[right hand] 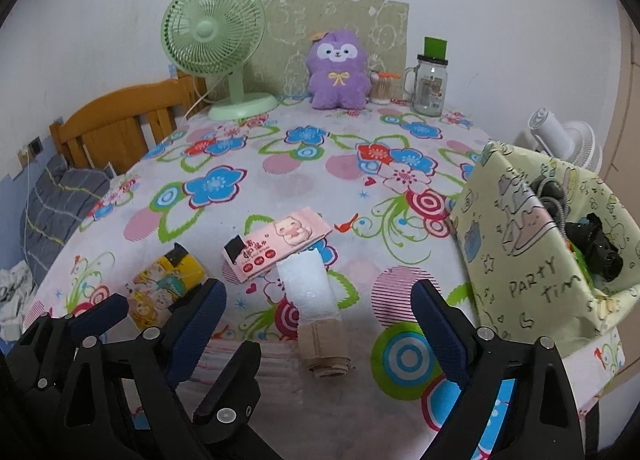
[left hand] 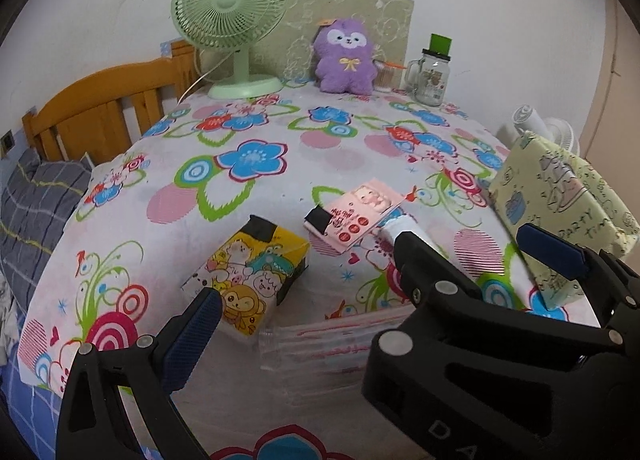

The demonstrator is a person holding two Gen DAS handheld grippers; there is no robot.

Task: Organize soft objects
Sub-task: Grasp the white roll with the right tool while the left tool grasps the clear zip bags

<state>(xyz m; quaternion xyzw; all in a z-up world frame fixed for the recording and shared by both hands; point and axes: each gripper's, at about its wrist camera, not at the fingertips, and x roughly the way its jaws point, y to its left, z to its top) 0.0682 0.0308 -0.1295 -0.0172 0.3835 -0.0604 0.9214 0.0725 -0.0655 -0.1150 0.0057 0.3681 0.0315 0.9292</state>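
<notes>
Tissue packs [right hand: 276, 246] lie near fabric bin [right hand: 516, 256].

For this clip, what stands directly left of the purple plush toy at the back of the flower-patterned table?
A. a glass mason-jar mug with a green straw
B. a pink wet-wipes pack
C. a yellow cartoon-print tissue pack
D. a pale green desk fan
D: the pale green desk fan stands left of the purple plush toy by the wall; the mug is on the toy's right, and both packs lie nearer the camera.

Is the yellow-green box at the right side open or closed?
Open. The box has no lid on top, and black things show inside it.
</notes>
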